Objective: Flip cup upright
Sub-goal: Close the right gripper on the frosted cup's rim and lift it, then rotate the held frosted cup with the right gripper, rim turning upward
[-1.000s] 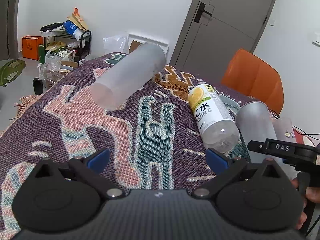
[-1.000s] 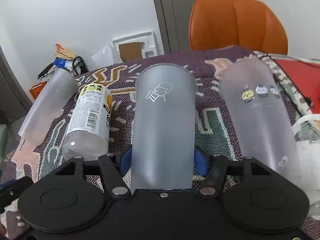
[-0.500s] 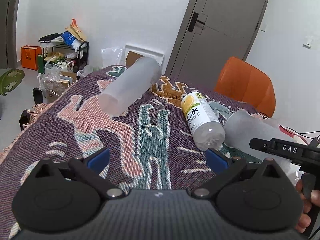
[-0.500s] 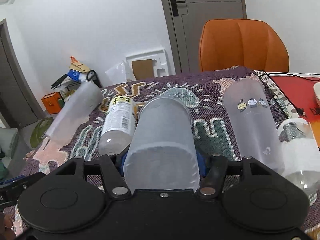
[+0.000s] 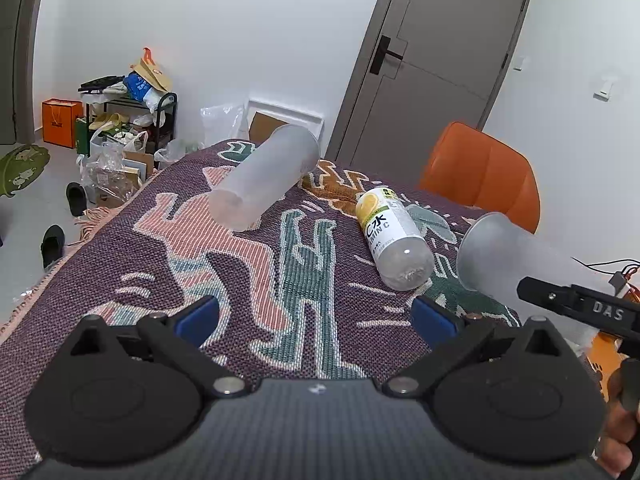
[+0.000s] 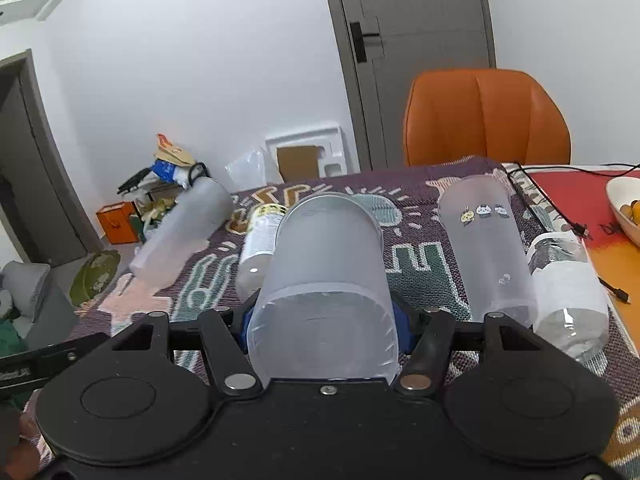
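So the right hand-held gripper (image 6: 323, 320) is pinching the cup (image 6: 324, 280) near its closed base, blue pads pressed against both sides. It's held up off the tabletop (image 6: 420, 256), tipped so the base faces back toward the camera and the open rim points away and a bit up. The long axis runs pretty much straight along the fingers, away from the wrist. From the left wrist view the same cup (image 5: 516, 264) shows up on the right side, hanging in the air at a slant, its mouth aimed left and slightly toward the lens, with the right hand-held gripper (image 5: 576, 308) clamped over its far end.

The left hand-held gripper (image 5: 316, 316) is spread wide with nothing between the fingers, hovering low over the patterned cloth (image 5: 248, 264) at the near edge.

Other stuff lying on its side on the cloth: a second frosted cup (image 5: 264, 176) at the far left corner, a vitamin drink bottle (image 5: 394, 244) in the middle, a third frosted cup with little cartoon stickers (image 6: 486, 248) to the right of the held one, and a clear water bottle (image 6: 568, 296) touching that one's right side. An orange chair (image 6: 486, 116) sits behind the tabletop.
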`<state>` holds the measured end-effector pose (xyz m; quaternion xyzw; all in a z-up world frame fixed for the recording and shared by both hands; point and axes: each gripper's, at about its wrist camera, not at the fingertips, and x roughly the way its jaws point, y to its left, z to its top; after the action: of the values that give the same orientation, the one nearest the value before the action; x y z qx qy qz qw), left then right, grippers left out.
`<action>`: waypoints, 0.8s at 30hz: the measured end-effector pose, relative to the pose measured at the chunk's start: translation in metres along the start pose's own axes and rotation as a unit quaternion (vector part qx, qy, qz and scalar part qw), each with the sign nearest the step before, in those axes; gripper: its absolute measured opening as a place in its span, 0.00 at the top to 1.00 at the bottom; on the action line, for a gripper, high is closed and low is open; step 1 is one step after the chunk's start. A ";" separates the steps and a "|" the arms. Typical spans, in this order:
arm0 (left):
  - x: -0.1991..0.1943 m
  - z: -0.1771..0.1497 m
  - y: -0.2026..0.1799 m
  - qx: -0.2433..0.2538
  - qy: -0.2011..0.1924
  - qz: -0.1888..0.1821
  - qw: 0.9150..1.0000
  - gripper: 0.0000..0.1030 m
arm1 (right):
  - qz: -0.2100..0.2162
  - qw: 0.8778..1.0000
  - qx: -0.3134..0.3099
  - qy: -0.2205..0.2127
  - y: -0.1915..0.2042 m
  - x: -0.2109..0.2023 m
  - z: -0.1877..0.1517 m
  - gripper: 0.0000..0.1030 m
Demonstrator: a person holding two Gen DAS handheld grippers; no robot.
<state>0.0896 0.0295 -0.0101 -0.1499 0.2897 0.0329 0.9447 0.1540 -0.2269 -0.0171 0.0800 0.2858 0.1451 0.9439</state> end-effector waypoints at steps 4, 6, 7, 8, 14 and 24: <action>-0.010 -0.005 0.002 0.003 -0.003 -0.003 1.000 0.01 | 0.021 1.000 0.003 -0.007 0.005 -0.018 -0.009 0.43; -0.015 -0.008 0.004 0.005 -0.005 -0.004 1.000 0.01 | 0.036 0.999 0.007 -0.008 0.009 -0.027 -0.014 0.43; -0.018 -0.010 0.005 0.006 -0.005 -0.004 1.000 0.01 | 0.043 0.999 0.009 -0.007 0.011 -0.030 -0.017 0.43; -0.020 -0.011 0.007 0.007 -0.005 -0.003 1.000 0.01 | 0.050 0.999 0.010 -0.006 0.014 -0.033 -0.020 0.43; -0.035 -0.024 0.018 0.011 -0.003 0.005 1.000 0.01 | 0.092 0.996 0.011 0.010 0.034 -0.043 -0.040 0.43; -0.049 -0.040 0.040 0.007 0.008 0.012 1.000 0.01 | 0.118 0.991 -0.001 0.065 0.058 -0.033 -0.072 0.42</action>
<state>0.0215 0.0570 -0.0245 -0.1405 0.2996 0.0410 0.9428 0.0746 -0.1773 -0.0456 0.1024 0.3348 0.2605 0.8998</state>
